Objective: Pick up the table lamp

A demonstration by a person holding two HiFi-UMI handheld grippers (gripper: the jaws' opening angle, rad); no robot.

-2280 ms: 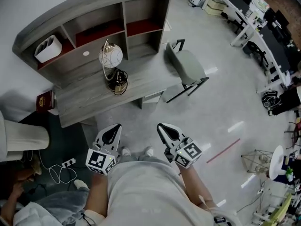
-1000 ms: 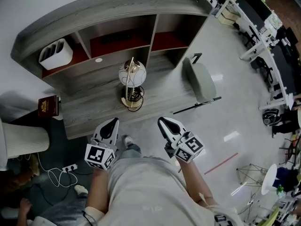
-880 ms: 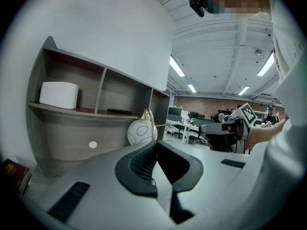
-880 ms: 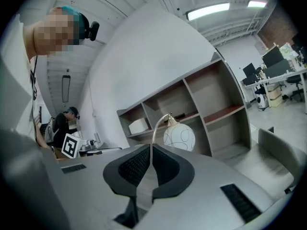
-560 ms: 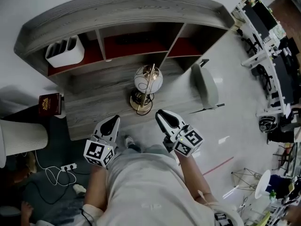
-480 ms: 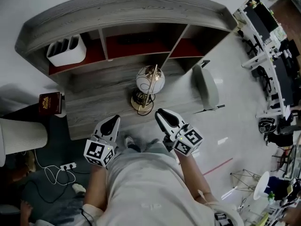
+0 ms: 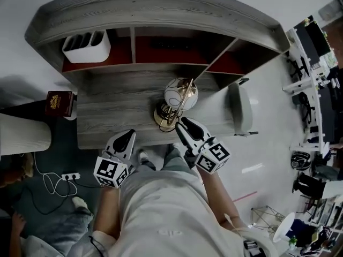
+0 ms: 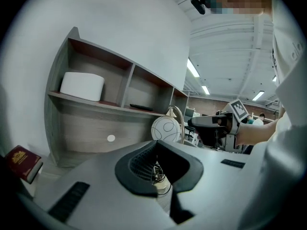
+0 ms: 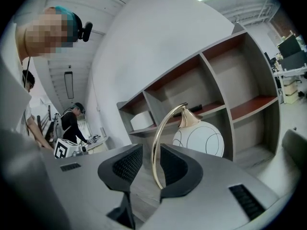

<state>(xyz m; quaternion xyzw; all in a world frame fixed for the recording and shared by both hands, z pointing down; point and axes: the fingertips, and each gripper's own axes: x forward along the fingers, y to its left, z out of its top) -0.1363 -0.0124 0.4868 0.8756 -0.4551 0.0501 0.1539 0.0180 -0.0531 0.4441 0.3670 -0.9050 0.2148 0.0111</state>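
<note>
Right gripper [image 7: 184, 125], jaws just now opening wide, is straddling without touching the upright curved gold stem [image 9: 157, 143] of the white-globe table lamp [image 7: 180, 94]; the closed, empty left gripper [image 7: 127, 137] is sitting farther off.

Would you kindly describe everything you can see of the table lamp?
The table lamp stands upright on the grey wood-grain desk. A white globe shade with thin dark lines hangs from a curved gold arm; a dark cord coils on its round gold base. The jaws of the right gripper, which have just been opening, straddle the arm without pressing it.
</note>
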